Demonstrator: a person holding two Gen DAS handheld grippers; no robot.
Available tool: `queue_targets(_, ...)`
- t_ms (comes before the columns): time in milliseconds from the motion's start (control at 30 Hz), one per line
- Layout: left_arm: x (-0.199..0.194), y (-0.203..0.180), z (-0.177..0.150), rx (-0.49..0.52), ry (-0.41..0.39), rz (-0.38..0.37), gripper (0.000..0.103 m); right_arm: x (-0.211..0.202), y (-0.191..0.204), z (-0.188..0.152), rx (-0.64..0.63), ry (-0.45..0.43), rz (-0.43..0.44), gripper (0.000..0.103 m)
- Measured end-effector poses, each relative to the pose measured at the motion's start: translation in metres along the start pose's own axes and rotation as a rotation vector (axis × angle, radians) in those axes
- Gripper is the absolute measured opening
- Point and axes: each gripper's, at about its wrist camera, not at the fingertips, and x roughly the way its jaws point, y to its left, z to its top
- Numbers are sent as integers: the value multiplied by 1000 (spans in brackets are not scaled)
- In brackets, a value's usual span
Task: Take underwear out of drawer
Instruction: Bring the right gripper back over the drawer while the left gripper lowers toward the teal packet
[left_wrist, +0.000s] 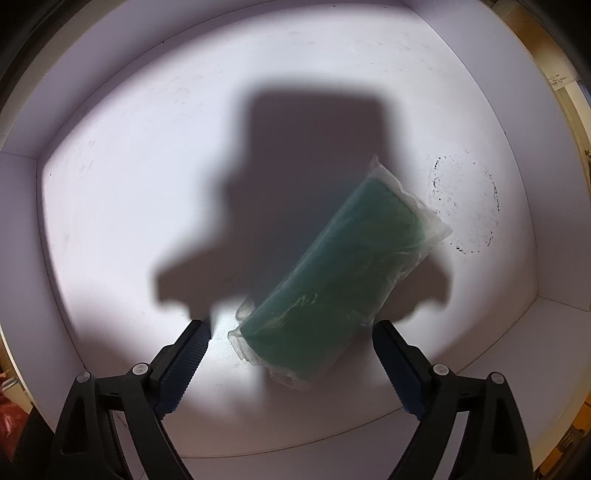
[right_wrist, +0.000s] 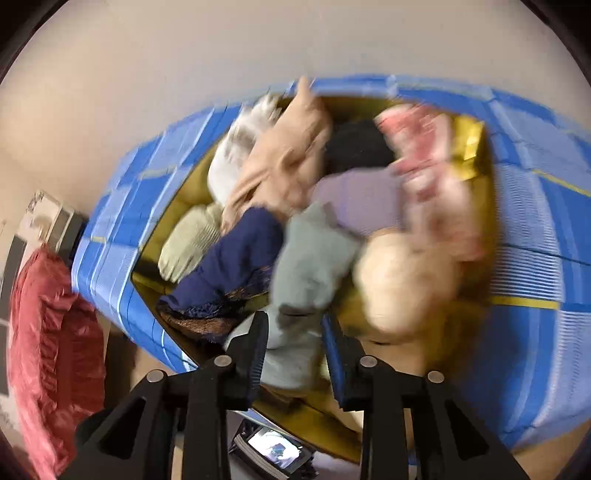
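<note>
Left gripper (left_wrist: 291, 325) gapes wide above the green packet (left_wrist: 332, 273); right gripper (right_wrist: 295, 325) pinches grey cloth (right_wrist: 314, 266).

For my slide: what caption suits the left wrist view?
Open left hand-held gripper above bagged green garment in white drawer.

Green packet (left_wrist: 332, 273) in white drawer (left_wrist: 110, 206); blue-checked box (right_wrist: 535, 221), red cloth (right_wrist: 51, 339).

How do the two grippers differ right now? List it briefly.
The left gripper stands open, and the green packet lies loose between its fingers; the right gripper is shut on a grey cloth. The left gripper hangs over a white drawer holding only that packet; the right gripper is over a blue box piled with clothes. Both have black frames and blue ribbed pads.
</note>
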Motion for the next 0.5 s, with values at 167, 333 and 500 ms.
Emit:
queue_targets(167,3,-2,-1,0,-1,0,93,-11,-9,-5,-69,14,-185,33)
queue_targets(333,5,3,-3,-9,4,-1,93,15,-19,0,-112,76,-316,26)
queue_targets(500,11,6,-5,-22,2,-2,93,13,-26,6,-91,35,-348,27)
